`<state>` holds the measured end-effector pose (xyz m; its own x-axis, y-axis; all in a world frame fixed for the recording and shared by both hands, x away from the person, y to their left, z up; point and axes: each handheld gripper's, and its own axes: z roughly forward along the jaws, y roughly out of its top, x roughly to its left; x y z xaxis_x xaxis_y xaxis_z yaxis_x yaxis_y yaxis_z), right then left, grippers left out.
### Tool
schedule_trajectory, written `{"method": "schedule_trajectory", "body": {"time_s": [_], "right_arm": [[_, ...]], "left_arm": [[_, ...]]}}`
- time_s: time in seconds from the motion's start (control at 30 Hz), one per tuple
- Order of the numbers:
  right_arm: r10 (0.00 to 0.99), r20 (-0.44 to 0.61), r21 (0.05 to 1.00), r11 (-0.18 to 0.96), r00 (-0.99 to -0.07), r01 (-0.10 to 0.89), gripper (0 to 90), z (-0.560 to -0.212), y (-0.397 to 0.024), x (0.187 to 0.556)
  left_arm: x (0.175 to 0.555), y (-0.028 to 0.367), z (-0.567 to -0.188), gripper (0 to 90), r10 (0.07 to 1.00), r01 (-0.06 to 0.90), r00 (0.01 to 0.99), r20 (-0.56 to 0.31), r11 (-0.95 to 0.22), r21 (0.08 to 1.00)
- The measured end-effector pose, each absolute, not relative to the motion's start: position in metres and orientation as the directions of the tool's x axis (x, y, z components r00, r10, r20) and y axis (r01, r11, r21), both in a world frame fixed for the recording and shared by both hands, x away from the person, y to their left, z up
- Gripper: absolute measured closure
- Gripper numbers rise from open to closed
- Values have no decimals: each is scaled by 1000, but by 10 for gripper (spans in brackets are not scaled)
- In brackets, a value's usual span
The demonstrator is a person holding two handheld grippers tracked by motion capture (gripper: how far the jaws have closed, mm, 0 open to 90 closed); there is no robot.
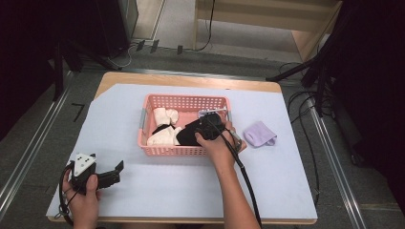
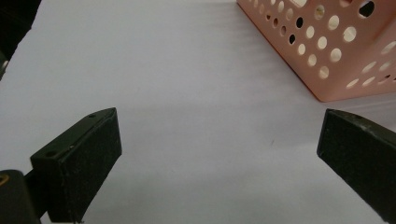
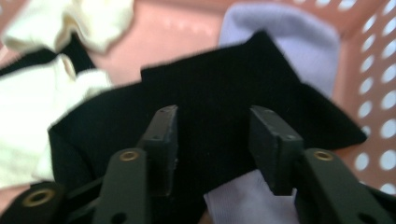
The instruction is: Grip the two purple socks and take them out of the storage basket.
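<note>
Black cloth (image 3: 219, 116) inside pink basket (image 1: 153, 145), toward its right half, lying over a lavender cloth (image 3: 285, 39) and beside cream cloths (image 1: 162, 128). Right gripper (image 3: 212, 140) down in the basket, jaws partly apart with a fold of the black cloth between them, pads not visibly pressed tight. Left gripper (image 1: 111, 175) resting low over the white table cover (image 1: 181, 186), near the front left corner, well apart from the basket; jaws spread wide, holding nothing. Another lavender cloth (image 1: 260, 134) on the cover just right of the basket.
</note>
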<state>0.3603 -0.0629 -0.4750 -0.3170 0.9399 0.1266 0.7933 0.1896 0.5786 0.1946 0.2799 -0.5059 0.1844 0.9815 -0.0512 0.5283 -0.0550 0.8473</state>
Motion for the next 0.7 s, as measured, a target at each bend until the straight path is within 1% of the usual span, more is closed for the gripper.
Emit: {"method": "schedule_trajectory", "body": {"time_s": [0.07,0.13,0.17,0.23,0.27,0.43,0.47,0.5,0.53,0.57,0.6,0.63,0.67,0.7], "right_arm": [[937,139,559,194,-321,806,751,-476,-63,361],[931,145,575,197,-335,794,835,-475,-63,361],[930,143,590,194,-338,784,861,-474,-63,359],[930,140,600,193,-339,776,872,-474,-62,358],[932,134,645,175,-336,744,879,-470,-60,354],[918,141,759,140,-371,635,886,-451,-49,346],[909,143,776,143,-392,615,886,-447,-47,345],[909,143,776,143,-392,615,886,-447,-47,345],[872,162,806,153,-461,571,872,-440,-40,343],[845,184,812,158,-502,562,848,-437,-38,342],[845,184,812,158,-502,562,848,-437,-38,342],[769,265,816,143,-582,560,723,-435,-34,342],[753,291,812,132,-591,569,673,-434,-34,342],[759,297,812,120,-580,572,660,-434,-35,343]], "left_arm": [[195,280,-506,6,982,528,184,-52,-54,847],[194,280,-506,6,982,528,184,-49,-56,847],[195,280,-506,6,981,526,185,-52,-54,849],[194,280,-506,6,982,526,182,-53,-52,849],[194,280,-506,6,981,524,184,-55,-51,850],[194,280,-506,6,981,528,187,-53,-54,847],[194,280,-506,6,981,527,186,-53,-54,848],[194,280,-506,6,981,527,186,-53,-54,848],[194,280,-506,6,981,527,185,-52,-55,848],[195,280,-506,6,981,526,185,-52,-54,849],[195,280,-506,6,981,526,185,-52,-54,849],[194,280,-506,6,981,525,185,-52,-54,849],[194,280,-506,6,981,525,186,-53,-54,849],[194,280,-506,6,981,527,188,-55,-53,848]]}}
